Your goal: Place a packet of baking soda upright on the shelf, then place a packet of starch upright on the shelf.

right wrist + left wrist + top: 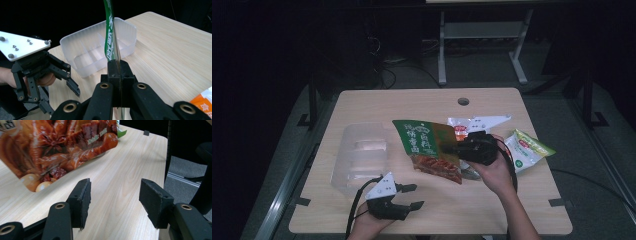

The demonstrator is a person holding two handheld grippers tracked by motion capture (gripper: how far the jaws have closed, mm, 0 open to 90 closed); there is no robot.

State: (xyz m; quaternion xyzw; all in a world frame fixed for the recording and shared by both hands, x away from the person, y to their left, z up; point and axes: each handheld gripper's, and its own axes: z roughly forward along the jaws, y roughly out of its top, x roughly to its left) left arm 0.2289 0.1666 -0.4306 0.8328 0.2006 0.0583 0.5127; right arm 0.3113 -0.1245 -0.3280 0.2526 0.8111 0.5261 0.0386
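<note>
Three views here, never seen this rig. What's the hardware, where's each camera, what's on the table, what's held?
No robot: a person holds a handheld two-finger gripper in each hand. The high view looks down from above the person's side of the table. Each of the other two cameras rides on a gripper and looks along its black fingers.

The right gripper is shut on the edge of a green and red food pouch, lifted over the table. The left gripper is open with nothing between its fingers.

On the table: a clear divided plastic box, a white and orange packet and a light green packet.
</note>
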